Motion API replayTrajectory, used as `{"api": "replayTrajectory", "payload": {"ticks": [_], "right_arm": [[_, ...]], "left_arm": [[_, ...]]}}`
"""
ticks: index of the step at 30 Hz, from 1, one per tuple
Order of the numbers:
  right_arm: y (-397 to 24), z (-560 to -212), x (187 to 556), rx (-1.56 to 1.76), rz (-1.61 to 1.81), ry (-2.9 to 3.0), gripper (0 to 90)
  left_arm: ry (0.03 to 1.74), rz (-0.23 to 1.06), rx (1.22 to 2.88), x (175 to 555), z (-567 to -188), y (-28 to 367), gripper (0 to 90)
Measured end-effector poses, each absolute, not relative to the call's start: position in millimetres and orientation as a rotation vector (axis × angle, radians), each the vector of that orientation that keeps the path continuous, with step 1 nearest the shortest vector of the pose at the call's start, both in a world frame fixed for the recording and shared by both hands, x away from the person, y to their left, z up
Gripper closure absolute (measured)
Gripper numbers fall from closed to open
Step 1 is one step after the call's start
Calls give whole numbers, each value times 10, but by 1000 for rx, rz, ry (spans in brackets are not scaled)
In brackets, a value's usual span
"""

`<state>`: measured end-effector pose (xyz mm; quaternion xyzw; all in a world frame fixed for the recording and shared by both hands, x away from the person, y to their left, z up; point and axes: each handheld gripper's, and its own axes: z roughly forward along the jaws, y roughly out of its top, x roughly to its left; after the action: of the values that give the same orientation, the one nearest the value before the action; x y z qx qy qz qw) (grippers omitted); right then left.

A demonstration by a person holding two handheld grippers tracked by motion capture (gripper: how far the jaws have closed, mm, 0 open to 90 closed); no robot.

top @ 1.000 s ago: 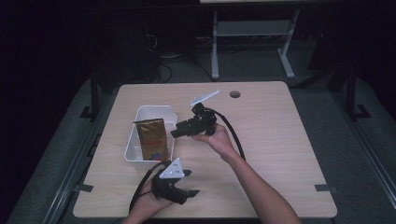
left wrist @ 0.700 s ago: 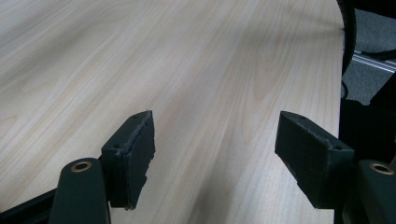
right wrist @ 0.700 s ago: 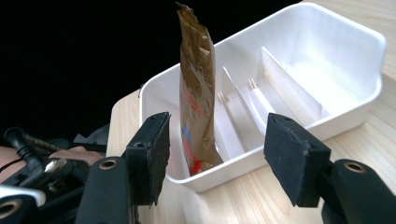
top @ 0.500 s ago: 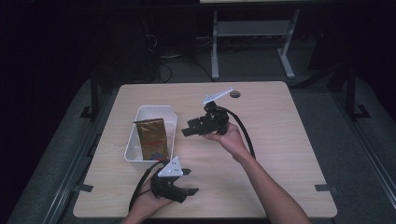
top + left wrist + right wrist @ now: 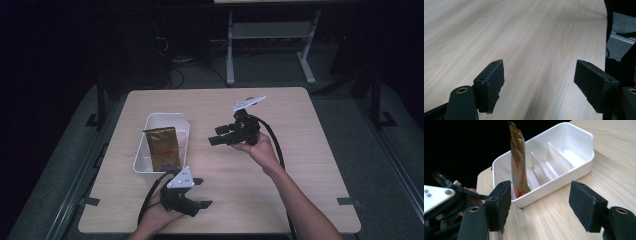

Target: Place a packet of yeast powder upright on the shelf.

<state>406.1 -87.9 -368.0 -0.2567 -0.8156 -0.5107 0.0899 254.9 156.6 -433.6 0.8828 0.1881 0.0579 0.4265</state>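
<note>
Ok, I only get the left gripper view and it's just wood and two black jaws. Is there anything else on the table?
Observer: Yes, a white bin sits on the left part of the table.
Operator: Is there stuff in it?
Observer: A brown pouch stands upright in an end compartment. The other compartments look empty.
Operator: Is anything holding it?
Observer: No. The right hand-held gripper is open and its jaws have just been opening. Nothing is between them, and it points at the bin without touching it.
</note>
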Motion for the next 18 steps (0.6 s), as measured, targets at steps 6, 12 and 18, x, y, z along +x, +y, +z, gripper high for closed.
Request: {"api": "replayTrajectory", "payload": {"ticks": [6,12,18], "right_arm": [[-1064,-3702,4004,-801,-1536,-2403,322],[-1148,-3682,3924,-798,-1546,-2417,316],[-1270,-3708,3844,-811,-1524,-2440,300]], "left_arm": [[482,159,2206,2561,-4334,1570,228],[483,164,2208,2561,-4328,1564,224],[483,164,2221,2570,-4336,1553,224]]}}
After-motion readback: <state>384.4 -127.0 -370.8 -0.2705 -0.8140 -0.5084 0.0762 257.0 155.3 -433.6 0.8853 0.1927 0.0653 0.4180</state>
